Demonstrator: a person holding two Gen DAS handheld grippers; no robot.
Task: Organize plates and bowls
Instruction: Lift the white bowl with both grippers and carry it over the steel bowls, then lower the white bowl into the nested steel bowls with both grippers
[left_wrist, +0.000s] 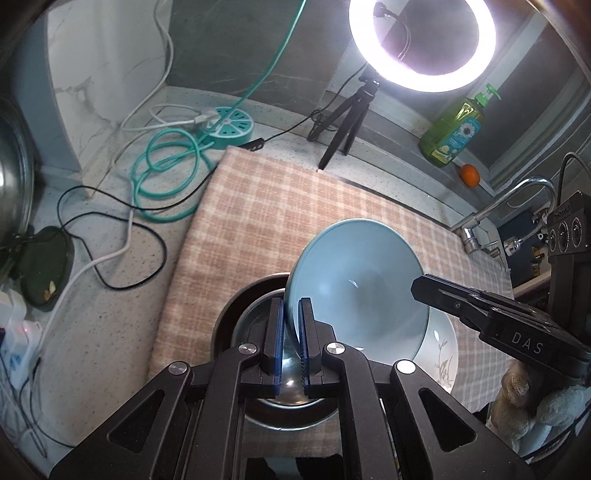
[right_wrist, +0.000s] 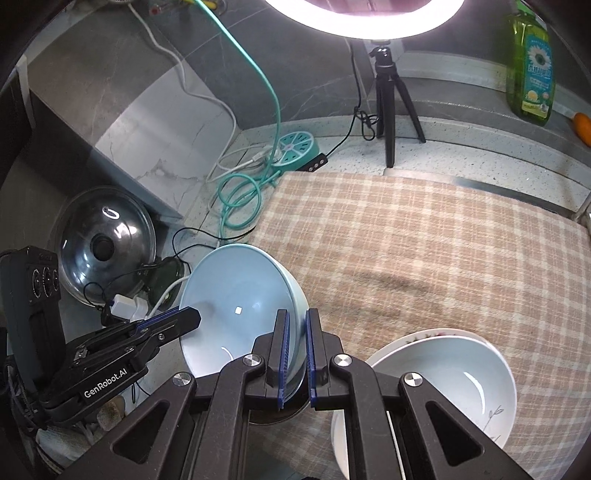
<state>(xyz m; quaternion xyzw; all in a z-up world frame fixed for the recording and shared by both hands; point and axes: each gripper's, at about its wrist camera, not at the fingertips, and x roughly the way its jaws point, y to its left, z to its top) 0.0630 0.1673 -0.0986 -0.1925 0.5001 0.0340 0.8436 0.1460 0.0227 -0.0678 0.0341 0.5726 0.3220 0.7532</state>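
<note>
Hand-held grippers (left_wrist: 291, 321) (right_wrist: 296, 332) down-tilted, clamping bowl (left_wrist: 354, 280)

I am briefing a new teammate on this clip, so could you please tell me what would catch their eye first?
The lit ring light on its small tripod glares from the back of the counter. In front, a pale blue bowl hangs tilted over the checked cloth, its rim pinched on opposite sides by the left gripper and right gripper. Below sit a steel bowl and a white bowl.
</note>
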